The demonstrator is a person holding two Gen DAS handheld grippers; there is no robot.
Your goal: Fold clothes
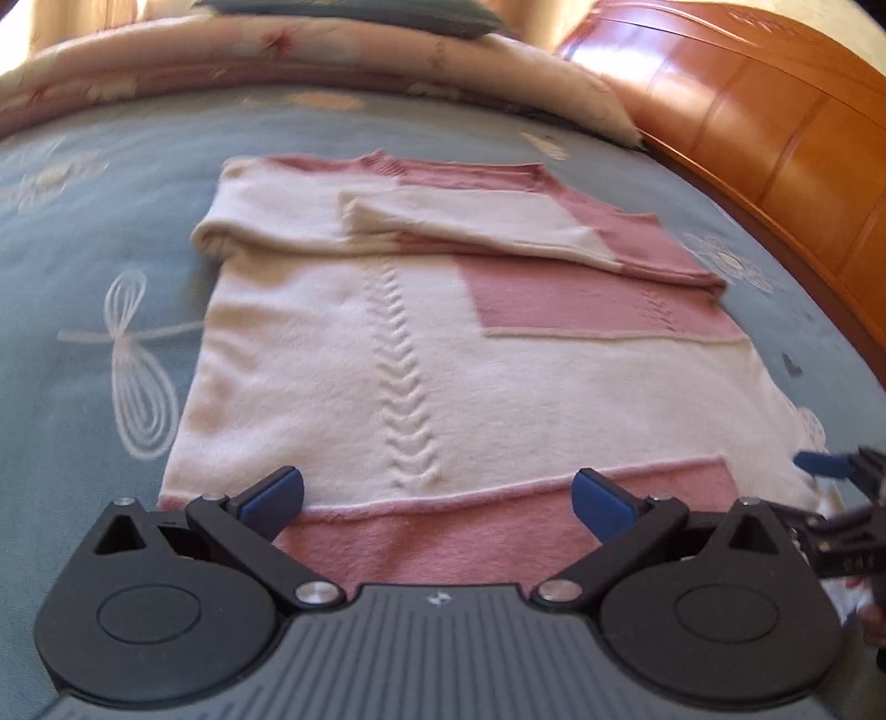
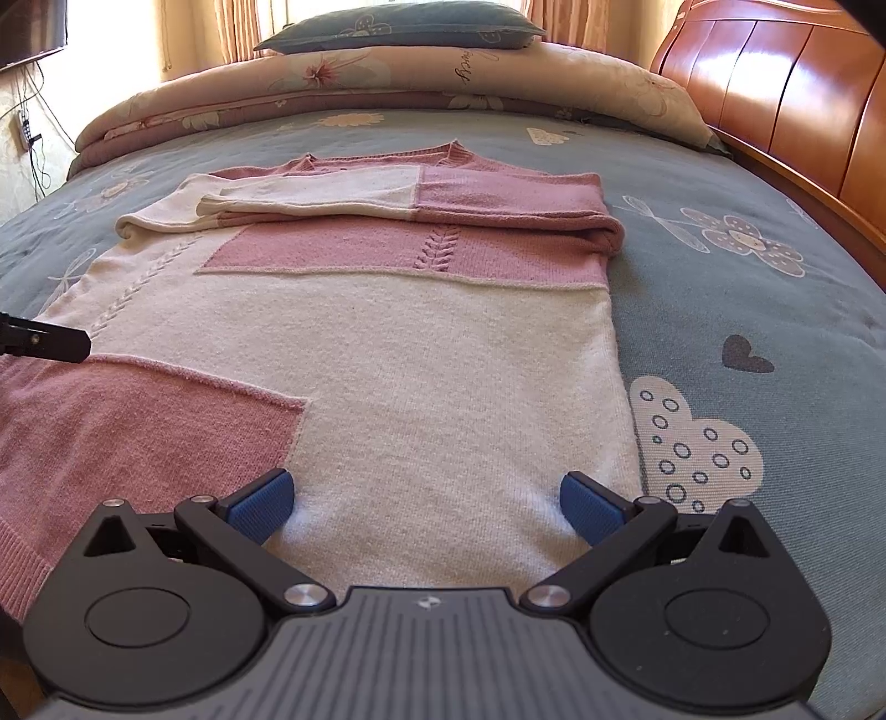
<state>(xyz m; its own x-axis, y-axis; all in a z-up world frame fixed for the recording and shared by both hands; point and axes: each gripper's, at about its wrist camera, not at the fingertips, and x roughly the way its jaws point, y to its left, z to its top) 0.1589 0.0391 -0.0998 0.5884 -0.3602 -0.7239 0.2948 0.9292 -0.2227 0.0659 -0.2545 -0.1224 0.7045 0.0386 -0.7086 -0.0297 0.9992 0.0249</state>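
Now I have both grippers spread wide at the sweater's hem, gripping nothing.

Between my left gripper (image 1: pixel 437 498) fingers lies the pink hem band; my right gripper (image 2: pixel 426 495) frames the white hem corner. Ahead, the sweater (image 2: pixel 387 332) runs lengthwise from my fingers, collar far, sleeves folded across. Bare blue bedspread (image 2: pixel 747 310) flanks both edges; rolled quilt (image 2: pixel 387 77) and headboard (image 2: pixel 803 99) lie beyond.

A blue-grey floral bedspread (image 2: pixel 720 288) covers the bed; a rolled floral quilt (image 2: pixel 387 77) carries a dark pillow (image 2: pixel 398 27) beside the wooden headboard (image 2: pixel 786 105).
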